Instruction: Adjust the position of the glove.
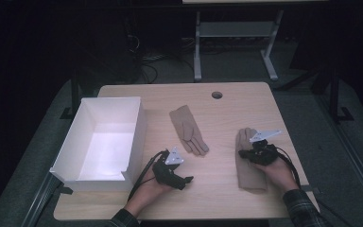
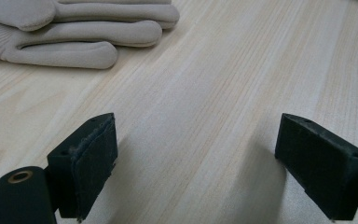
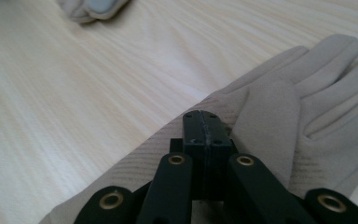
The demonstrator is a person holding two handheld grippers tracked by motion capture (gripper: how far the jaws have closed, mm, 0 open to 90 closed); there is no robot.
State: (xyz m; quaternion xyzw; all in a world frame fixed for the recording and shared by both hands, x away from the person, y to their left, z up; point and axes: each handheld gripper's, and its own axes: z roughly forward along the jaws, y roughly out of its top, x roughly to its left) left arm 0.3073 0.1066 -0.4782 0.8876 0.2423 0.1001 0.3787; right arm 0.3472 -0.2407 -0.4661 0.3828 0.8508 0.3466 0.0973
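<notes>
Two beige gloves lie flat on the wooden table (image 1: pixel 227 109). One glove (image 1: pixel 187 128) rests mid-table, fingers toward the person; its fingers (image 2: pixel 74 42) show at the upper left of the left gripper view. My left gripper (image 1: pixel 186 179) (image 2: pixel 209 158) sits low over bare wood below that glove, jaws wide open with nothing between them. The second glove (image 1: pixel 249 172) (image 3: pixel 279 107) lies at the right. My right gripper (image 1: pixel 246 152) (image 3: pixel 203 116) hovers over its palm near the thumb, pads pressed together, and the fabric beneath lies flat and unpinched.
An open white box (image 1: pixel 139 137) stands on the table's left side, close to my left hand. A round cable hole (image 1: pixel 217 95) sits near the far edge. A fingertip of the middle glove (image 3: pixel 93 7) peeks in at the top of the right gripper view.
</notes>
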